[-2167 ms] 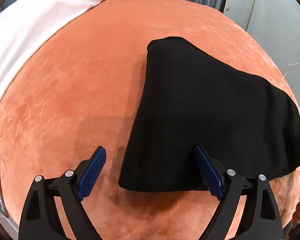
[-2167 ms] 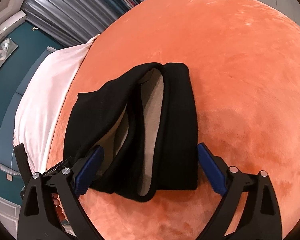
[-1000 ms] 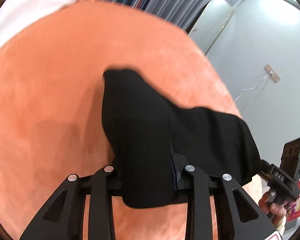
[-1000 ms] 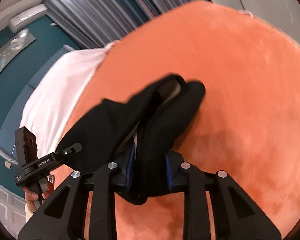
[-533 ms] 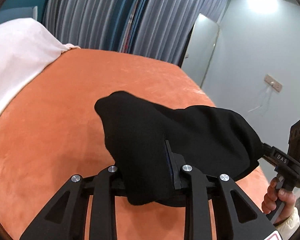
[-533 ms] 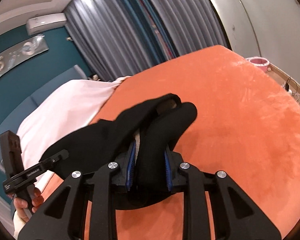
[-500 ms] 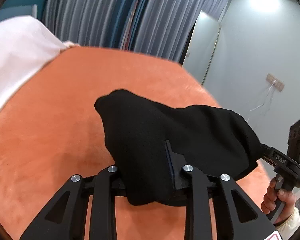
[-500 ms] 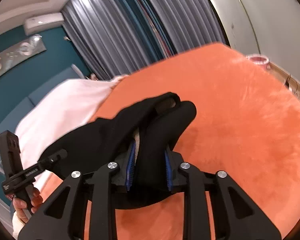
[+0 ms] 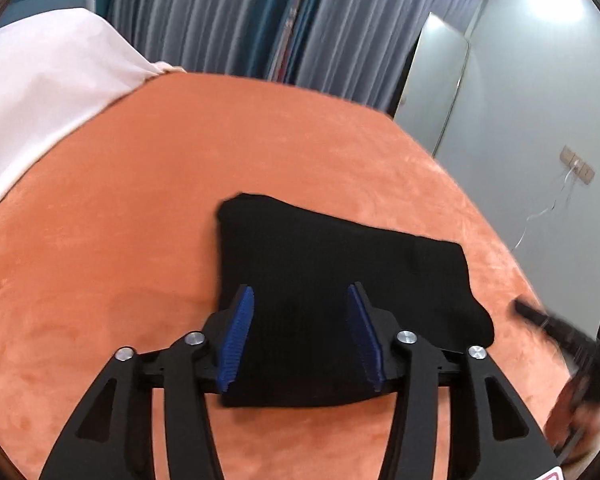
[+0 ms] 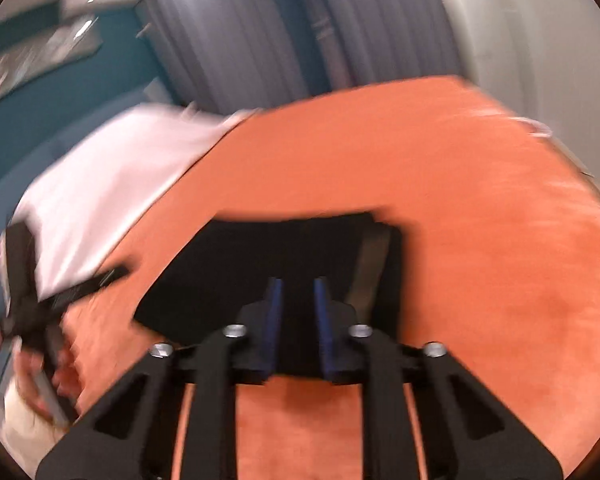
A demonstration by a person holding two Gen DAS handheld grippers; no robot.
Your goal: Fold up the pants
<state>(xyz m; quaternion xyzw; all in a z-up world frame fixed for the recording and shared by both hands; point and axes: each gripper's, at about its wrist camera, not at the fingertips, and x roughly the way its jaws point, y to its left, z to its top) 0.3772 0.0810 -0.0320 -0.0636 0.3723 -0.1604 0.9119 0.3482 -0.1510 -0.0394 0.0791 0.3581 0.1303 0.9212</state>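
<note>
The black pants (image 9: 332, 272) lie folded flat on the orange bed cover (image 9: 140, 208). My left gripper (image 9: 300, 336) is open, its blue pads either side of the near edge of the pants, holding nothing. In the blurred right wrist view the pants (image 10: 260, 260) lie flat too, with a pale inner lining showing at their right edge. My right gripper (image 10: 296, 320) has its jaws partly apart over the near edge of the pants, and no cloth is pinched between them. Each gripper shows in the other's view, the right one (image 9: 556, 332) and the left one (image 10: 60, 288).
A white duvet (image 9: 40, 92) covers the left of the bed. Grey curtains (image 9: 240, 20) and a pale wall with a socket (image 9: 576, 164) stand behind. The bed's edge runs along the right.
Both grippers were shut on the lifted pants. They have lowered the pants flat onto the bed, let go, and the jaws have opened. The right gripper is moving fast.
</note>
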